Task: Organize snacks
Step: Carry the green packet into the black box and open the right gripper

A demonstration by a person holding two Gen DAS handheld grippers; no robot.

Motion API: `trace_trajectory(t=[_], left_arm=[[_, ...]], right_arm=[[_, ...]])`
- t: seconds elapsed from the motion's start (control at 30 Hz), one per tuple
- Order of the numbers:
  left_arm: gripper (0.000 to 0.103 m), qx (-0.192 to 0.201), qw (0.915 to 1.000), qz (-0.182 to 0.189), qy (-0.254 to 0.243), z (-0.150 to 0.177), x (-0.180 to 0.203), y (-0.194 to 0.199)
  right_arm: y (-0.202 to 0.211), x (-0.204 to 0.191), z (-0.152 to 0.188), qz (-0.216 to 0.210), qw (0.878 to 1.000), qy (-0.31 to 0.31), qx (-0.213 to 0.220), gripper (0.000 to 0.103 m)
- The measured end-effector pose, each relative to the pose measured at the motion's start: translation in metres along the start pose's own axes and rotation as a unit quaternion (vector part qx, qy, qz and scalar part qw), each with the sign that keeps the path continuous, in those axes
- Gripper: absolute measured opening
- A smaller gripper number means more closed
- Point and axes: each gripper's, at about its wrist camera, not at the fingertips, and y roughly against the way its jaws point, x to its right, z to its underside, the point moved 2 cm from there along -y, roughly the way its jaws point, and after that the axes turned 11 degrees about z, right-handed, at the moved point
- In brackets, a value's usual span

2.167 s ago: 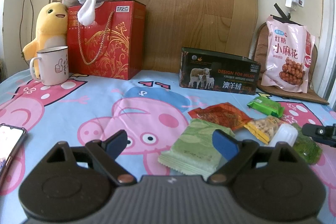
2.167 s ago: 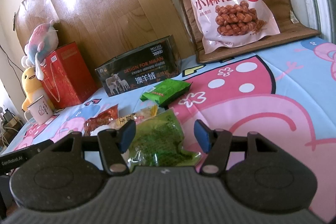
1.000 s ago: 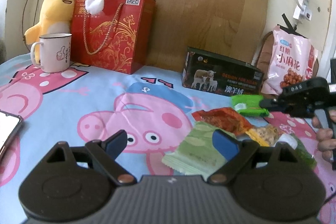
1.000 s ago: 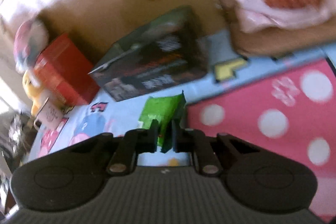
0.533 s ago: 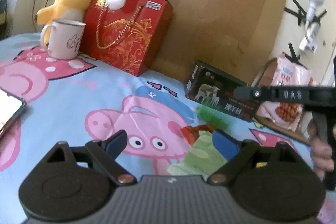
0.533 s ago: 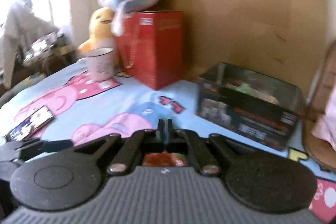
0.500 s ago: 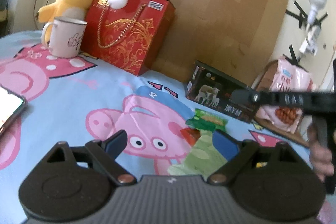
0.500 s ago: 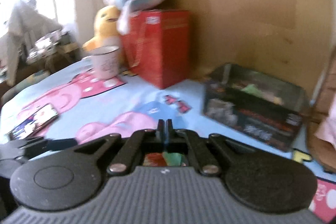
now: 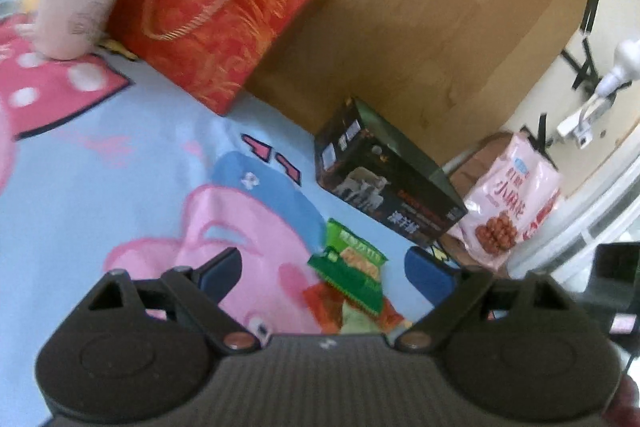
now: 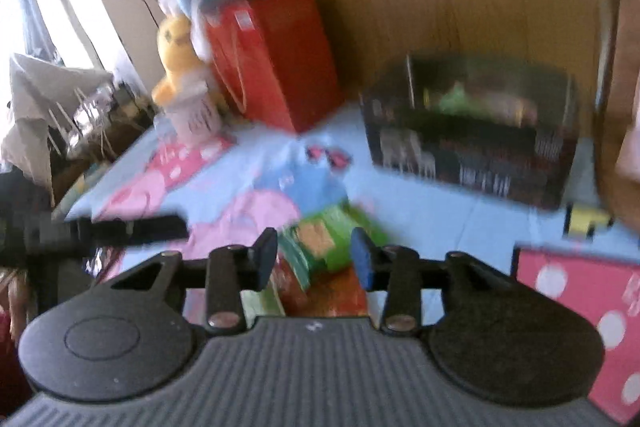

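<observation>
A bright green snack packet [image 9: 350,263] lies on the cartoon-print cloth, partly on top of a red packet [image 9: 326,307] and a pale green packet [image 9: 354,323]. My left gripper [image 9: 322,267] is open and empty just above them. My right gripper [image 10: 314,257] is open over the same green packet [image 10: 328,239] and red packet [image 10: 320,293], not holding anything. A dark open box [image 9: 384,183] stands behind the pile; in the blurred right wrist view the box [image 10: 472,135] has something green inside.
A red gift bag [image 9: 216,7], a pale mug [image 9: 74,11] and plush toys [image 10: 180,59] stand at the back left. A pink bag of twists [image 9: 512,203] leans at the back right. A wooden board [image 9: 432,19] backs the bed. The left gripper's body [image 10: 92,231] shows at left.
My right gripper, shut on the green packet and carrying it leftward, has opened; the packet now lies on the red packet. Both views have tilted and swung.
</observation>
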Motion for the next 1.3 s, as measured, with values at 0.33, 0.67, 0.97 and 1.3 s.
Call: trace_trajectory(t=[0.33, 0.67, 0.97, 1.3], left_arm=[[0.052, -0.108, 0.994, -0.001, -0.015, 0.003, 0.013, -0.09], [0.046, -0.07, 0.9968, 0.023, -0.03, 0.004, 0.042, -0.074], [0.046, -0.028, 0.9954, 0.049, -0.078, -0.032, 0.093, -0.074], [0.049, -0.035, 0.9926, 0.04, -0.109, -0.083, 0.099, -0.164]], right_arm=[[-0.05, -0.023, 0.003, -0.001, 0.995, 0.077, -0.065, 0.052], [-0.026, -0.016, -0.005, 0.021, 0.998, 0.061, 0.01, 0.041], [0.007, 0.002, -0.034, 0.049, 0.991, 0.053, 0.109, 0.04], [-0.023, 0.058, -0.078, 0.122, 0.982, 0.041, 0.138, 0.04]])
